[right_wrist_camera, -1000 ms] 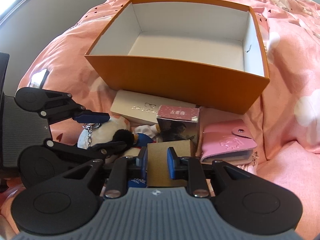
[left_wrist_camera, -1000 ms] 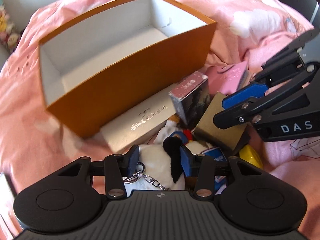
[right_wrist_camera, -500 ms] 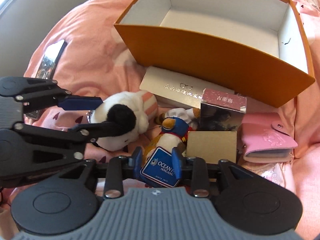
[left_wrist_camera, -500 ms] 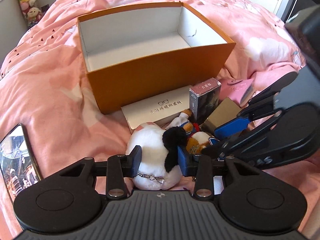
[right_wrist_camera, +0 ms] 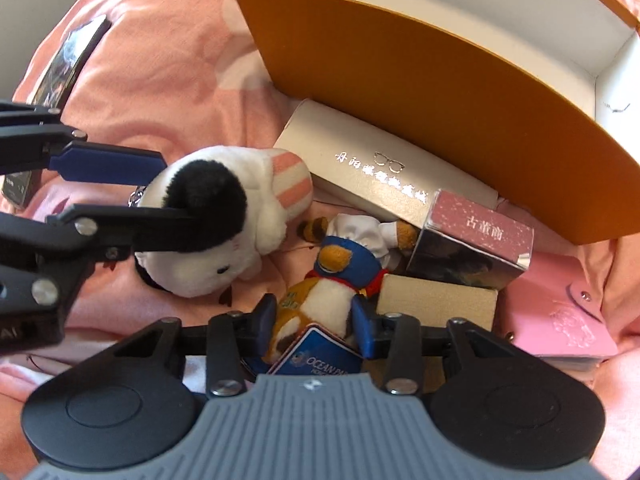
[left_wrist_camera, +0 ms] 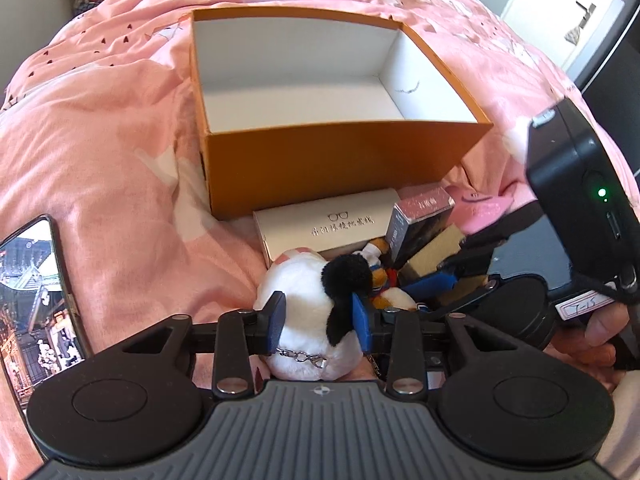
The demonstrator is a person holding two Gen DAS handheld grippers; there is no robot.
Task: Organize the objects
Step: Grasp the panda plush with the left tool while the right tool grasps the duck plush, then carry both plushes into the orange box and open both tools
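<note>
White plush fills the left gripper, whose jaws have just been closing onto the black-eared toy dog. Beside it, the right gripper stands part-open astride the penguin toy. Beyond both waits the empty orange box; squeezing each body centrally looks wisest before lifting.

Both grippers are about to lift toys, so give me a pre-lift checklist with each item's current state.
1. Left gripper astride the white plush dog with black ear: ok. Its jaws have just been closing; the pads press its sides.
2. Right gripper astride the small penguin plush in blue cap: ok.
3. Right pads firmly on the penguin: cannot tell.
4. Open orange cardboard box has room inside: ok, nothing in it.
5. Dog's metal keychain free of the gripper: cannot tell.
6. Penguin's blue paper tag free to lift: cannot tell.
</note>
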